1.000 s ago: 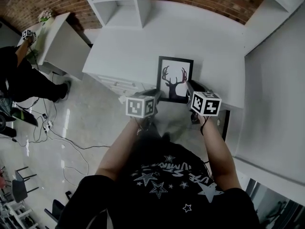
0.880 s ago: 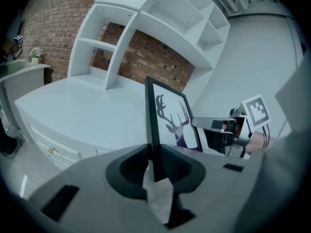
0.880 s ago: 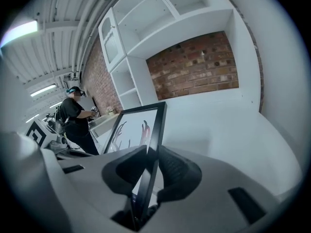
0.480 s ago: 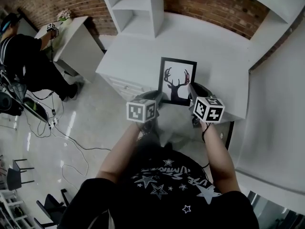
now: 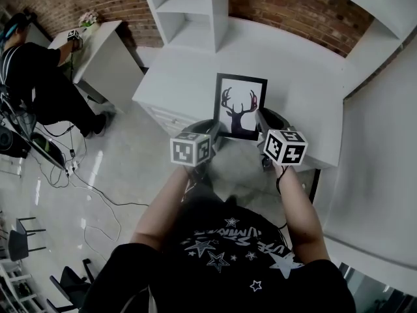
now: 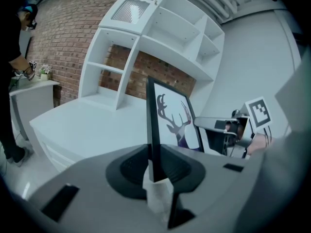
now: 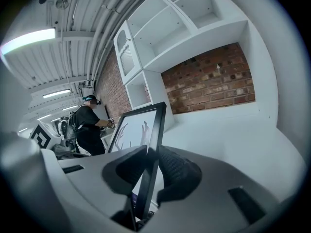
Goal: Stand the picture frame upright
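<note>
Picture frame point(image 5: 239, 106) clamped at both side edges by left claw point(image 5: 214, 128) and right claw point(image 5: 258, 118), open desk point(image 5: 306, 77) behind.

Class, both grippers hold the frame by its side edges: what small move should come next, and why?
Probably lower the frame until its bottom edge rests on the desk, keeping it near vertical. The left gripper and right gripper clamp its side edges; it looks almost upright but seemingly off the desk.
</note>
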The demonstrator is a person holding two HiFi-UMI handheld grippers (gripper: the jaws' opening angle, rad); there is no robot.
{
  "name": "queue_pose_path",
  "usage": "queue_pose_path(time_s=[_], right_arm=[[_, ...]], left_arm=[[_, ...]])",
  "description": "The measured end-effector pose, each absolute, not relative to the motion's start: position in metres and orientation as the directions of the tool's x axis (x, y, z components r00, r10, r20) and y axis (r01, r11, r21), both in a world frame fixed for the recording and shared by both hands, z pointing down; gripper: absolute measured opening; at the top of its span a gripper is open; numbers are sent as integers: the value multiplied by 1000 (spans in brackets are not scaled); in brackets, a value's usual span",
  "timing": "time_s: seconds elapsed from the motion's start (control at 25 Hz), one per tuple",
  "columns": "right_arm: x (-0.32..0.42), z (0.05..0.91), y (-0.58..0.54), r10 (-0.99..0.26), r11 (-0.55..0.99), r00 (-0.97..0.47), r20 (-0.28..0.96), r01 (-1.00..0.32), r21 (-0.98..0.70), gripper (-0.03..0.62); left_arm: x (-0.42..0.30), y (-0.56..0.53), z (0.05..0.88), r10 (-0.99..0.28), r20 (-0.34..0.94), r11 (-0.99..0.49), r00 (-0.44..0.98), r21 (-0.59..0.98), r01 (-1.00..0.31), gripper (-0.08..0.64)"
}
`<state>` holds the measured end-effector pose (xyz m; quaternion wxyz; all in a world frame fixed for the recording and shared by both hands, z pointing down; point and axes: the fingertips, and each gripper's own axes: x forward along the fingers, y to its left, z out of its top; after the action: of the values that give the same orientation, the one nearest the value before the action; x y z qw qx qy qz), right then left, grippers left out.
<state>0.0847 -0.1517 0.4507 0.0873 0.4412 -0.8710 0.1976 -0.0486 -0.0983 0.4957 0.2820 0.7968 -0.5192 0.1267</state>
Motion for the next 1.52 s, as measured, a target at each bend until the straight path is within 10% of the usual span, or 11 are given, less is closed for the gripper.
queue_pose_path(time_s=[1.52], right_arm=[[-59, 467, -402, -793, 474, -530, 301, -846, -242, 86]], left_arm=[[-195, -366, 520, -729, 489, -396, 479, 269, -878, 89]])
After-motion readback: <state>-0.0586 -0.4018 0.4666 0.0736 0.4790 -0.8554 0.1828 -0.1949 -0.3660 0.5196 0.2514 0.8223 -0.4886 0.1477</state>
